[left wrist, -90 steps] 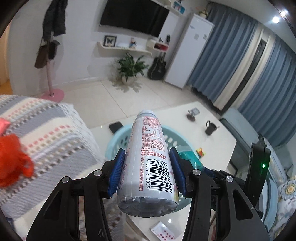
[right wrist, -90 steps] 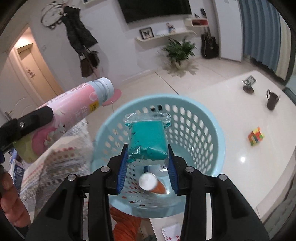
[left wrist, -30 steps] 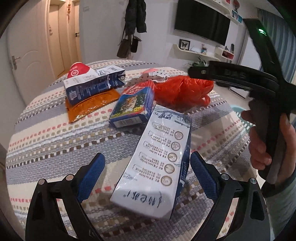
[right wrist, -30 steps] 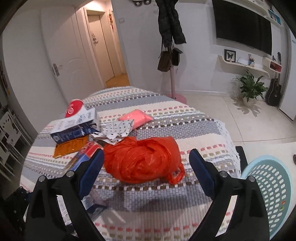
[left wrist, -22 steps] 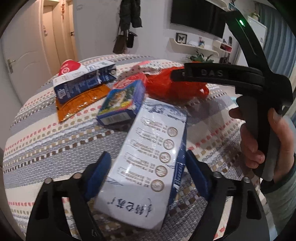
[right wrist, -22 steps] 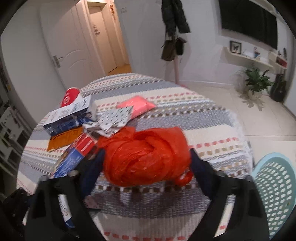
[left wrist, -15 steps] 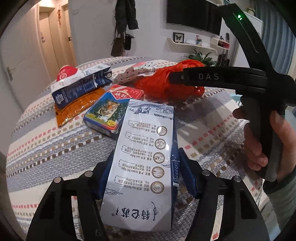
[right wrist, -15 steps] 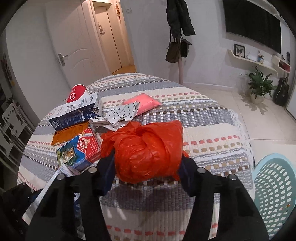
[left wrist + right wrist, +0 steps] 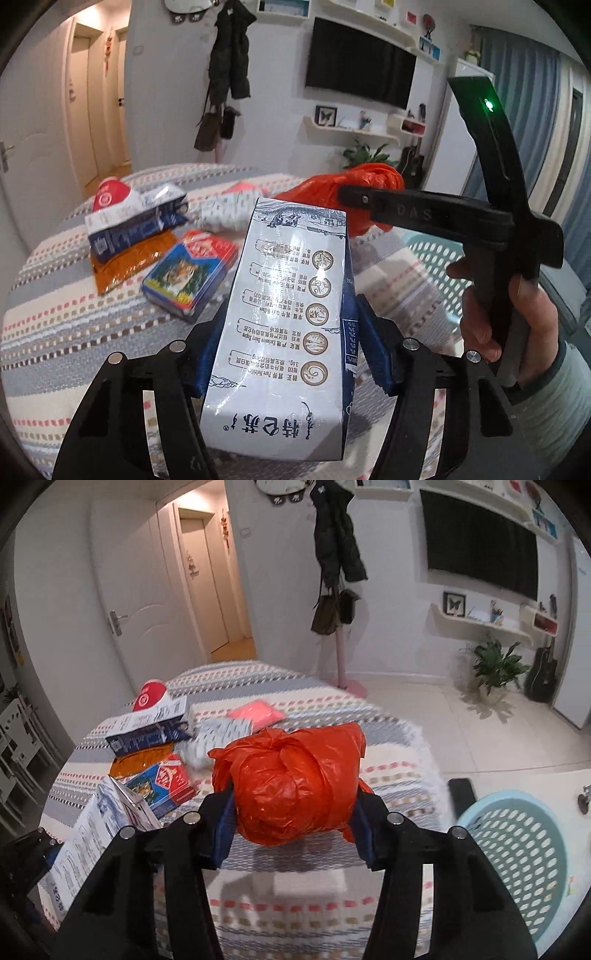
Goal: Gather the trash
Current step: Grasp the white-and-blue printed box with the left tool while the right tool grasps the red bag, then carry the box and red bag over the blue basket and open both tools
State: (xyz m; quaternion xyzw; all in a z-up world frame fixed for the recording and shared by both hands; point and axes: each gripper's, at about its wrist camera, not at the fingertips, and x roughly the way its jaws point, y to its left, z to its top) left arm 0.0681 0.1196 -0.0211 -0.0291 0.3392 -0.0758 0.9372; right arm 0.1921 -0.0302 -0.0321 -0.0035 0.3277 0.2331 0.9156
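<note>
Left tool point(image 9: 291, 339) clamps the milk carton point(image 9: 286, 328), right tool point(image 9: 293, 812) squeezes the red bag point(image 9: 295, 779), both lifted off the tabletop point(image 9: 388, 771); basket point(image 9: 517, 845) waits right (several packets point(image 9: 147, 731) left to clear).

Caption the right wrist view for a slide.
Right hand-held gripper clamps a tied orange plastic bag above the striped tablecloth, blue laundry-style basket alongside.
</note>
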